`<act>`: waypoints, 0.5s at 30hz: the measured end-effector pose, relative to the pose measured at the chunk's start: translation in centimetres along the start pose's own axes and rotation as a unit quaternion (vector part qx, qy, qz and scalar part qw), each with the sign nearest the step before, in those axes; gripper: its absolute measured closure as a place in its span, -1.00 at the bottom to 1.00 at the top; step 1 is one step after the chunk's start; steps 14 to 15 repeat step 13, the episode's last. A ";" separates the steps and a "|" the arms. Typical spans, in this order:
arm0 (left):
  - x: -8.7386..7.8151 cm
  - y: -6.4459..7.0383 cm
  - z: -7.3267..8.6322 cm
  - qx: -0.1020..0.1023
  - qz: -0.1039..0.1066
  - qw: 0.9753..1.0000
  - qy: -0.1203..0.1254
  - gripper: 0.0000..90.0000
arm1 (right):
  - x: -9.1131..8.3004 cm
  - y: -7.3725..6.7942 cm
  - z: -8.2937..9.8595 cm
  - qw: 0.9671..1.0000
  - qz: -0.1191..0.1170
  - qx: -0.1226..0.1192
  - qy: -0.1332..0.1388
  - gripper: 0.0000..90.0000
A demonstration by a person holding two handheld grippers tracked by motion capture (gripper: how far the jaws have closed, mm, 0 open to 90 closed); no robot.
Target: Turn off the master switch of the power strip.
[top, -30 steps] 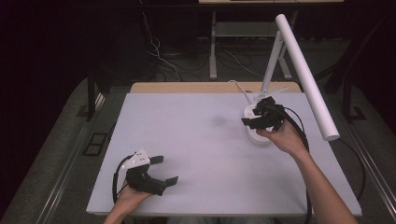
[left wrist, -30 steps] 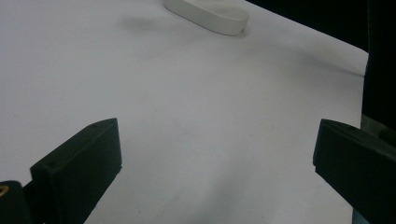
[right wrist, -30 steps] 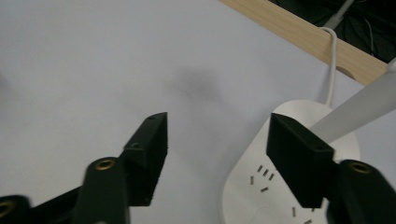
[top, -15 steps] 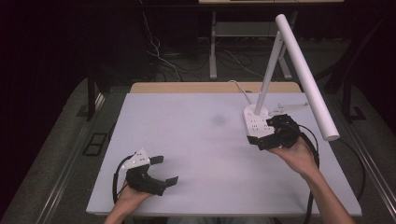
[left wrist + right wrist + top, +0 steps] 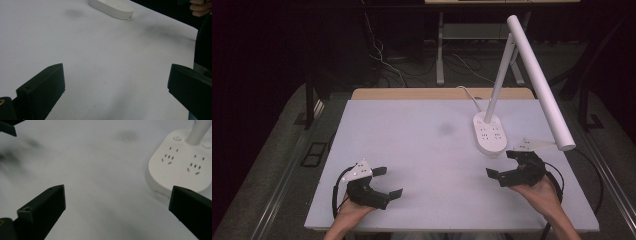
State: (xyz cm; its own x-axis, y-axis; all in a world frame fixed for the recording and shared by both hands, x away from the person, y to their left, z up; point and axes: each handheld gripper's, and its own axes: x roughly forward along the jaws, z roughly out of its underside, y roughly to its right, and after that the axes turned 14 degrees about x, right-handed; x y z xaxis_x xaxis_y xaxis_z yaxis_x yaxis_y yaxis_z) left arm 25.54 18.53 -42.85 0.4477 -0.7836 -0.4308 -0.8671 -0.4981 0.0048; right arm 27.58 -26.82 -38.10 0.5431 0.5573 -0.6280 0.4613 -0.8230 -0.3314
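Since a second ago the right gripper (image 5: 512, 166) has drawn back from the lamp (image 5: 490, 134) toward the table's (image 5: 412, 130) near edge, and now sits just at 5 o'clock of the lamp's white socket base, apart from it, jaws wide open and empty. Left gripper (image 5: 384, 181) has stayed at the table's 7 o'clock corner, jaws also spread wide with nothing between them. No readable writing shows on the base.

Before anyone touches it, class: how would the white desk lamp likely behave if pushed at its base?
The lamp probably slides: its base sits flat and wide. Its long head overhangs one side, so lifting may tip it. The trailing cord could tug back.
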 end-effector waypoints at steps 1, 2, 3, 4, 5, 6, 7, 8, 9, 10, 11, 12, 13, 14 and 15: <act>0.0 0.0 0.0 0.001 0.000 1.000 0.000 -1.00 | 0.0 0.1 0.4 1.000 0.001 -0.001 0.001 -1.00; 0.0 0.0 0.0 0.001 -0.001 1.000 -0.001 -1.00 | 0.0 0.3 0.9 1.000 0.000 0.001 0.001 -1.00; 0.0 0.0 0.0 0.000 -0.001 1.000 0.000 -1.00 | 0.0 0.4 1.3 1.000 -0.002 0.007 -0.001 -1.00; 0.0 0.0 0.0 -0.001 -0.001 1.000 0.002 -1.00 | 0.0 0.5 1.8 1.000 -0.001 0.010 0.002 -1.00; 0.0 0.0 0.0 0.000 -0.001 1.000 0.000 -1.00 | 0.0 0.7 2.3 1.000 0.000 0.012 0.004 -1.00; 0.0 0.0 0.0 0.001 -0.001 1.000 -0.001 -1.00 | 0.0 0.8 2.7 1.000 -0.001 0.016 0.007 -1.00; 0.0 0.0 0.0 0.001 -0.001 1.000 -0.001 -1.00 | 0.0 1.0 3.2 1.000 -0.003 0.020 0.010 -1.00; 0.0 0.0 0.0 0.000 -0.001 1.000 -0.002 -1.00 | 0.0 1.0 3.7 1.000 -0.003 0.024 0.012 -1.00; 0.0 0.0 0.0 0.001 -0.001 1.000 -0.003 -1.00 | 0.0 1.1 4.0 1.000 -0.002 0.024 0.012 -1.00; 0.0 0.0 0.0 0.001 -0.001 1.000 -0.003 -1.00 | 0.1 1.1 4.2 1.000 -0.004 0.023 0.012 -1.00; 0.0 0.0 0.0 0.000 -0.001 1.000 -0.003 -1.00 | 0.0 1.1 4.2 1.000 -0.002 0.022 0.011 -1.00; 0.0 0.0 0.0 0.001 -0.001 1.000 -0.003 -1.00 | 0.0 1.1 4.2 1.000 -0.004 0.019 0.017 -1.00; 0.0 0.0 0.0 0.000 0.000 1.000 -0.003 -1.00 | 0.0 1.1 4.2 1.000 -0.006 0.023 0.020 -1.00; 0.0 0.0 0.0 0.000 0.000 1.000 -0.003 -1.00 | 0.0 1.1 4.2 1.000 -0.006 0.023 0.020 -1.00; 0.0 0.0 0.0 0.000 0.000 1.000 -0.003 -1.00 | 0.0 1.1 4.2 1.000 -0.006 0.023 0.020 -1.00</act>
